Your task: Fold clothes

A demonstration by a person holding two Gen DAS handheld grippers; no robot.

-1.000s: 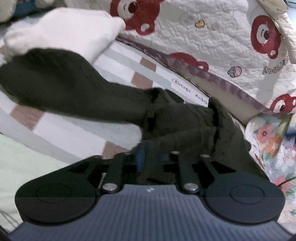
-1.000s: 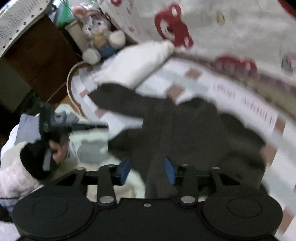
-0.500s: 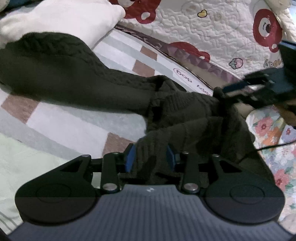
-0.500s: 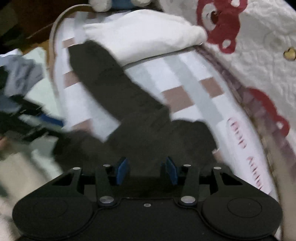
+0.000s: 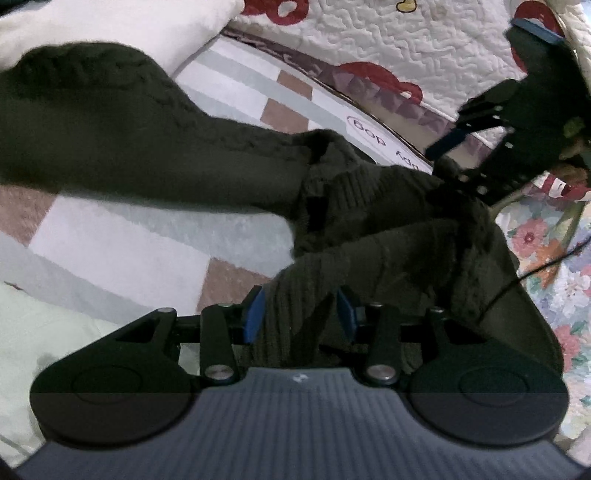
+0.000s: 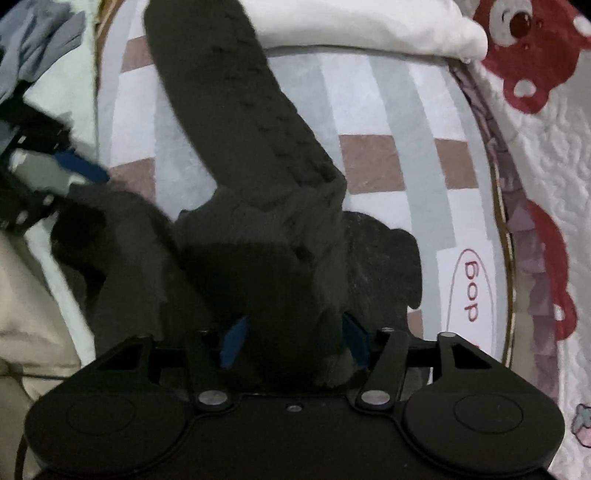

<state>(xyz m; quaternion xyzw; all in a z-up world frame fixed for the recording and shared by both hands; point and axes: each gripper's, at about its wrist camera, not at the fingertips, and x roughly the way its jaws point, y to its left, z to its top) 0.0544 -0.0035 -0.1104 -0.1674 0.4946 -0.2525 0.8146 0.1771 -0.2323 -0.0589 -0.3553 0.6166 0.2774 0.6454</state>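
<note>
A dark green knit sweater [image 5: 369,206] lies bunched on the checked bedspread [image 5: 122,254], with one sleeve [image 6: 236,107] stretched toward a white pillow [image 6: 354,26]. My left gripper [image 5: 300,312] has a ribbed fold of the sweater between its blue pads; its jaws are opening, and a gap shows at the right pad. My right gripper [image 6: 293,341] points down over the bunched body. A thick fold stands between its pads, which are opening and stand off the cloth. Each gripper shows in the other's view: the right one's blue pad [image 5: 448,142], the left one's blue pad [image 6: 79,166].
A white quilt with red bears [image 5: 424,44] rises behind the bedspread. A floral cloth [image 5: 546,258] lies at the right, with a thin black cable across it. Grey clothes [image 6: 40,40] sit off the bed's left edge. A pale green sheet [image 5: 55,332] lies near me.
The right gripper swung down over the sweater's body and came into the left wrist view. Both pairs of jaws have widened around the knit. The left gripper sank slightly toward the bed.
</note>
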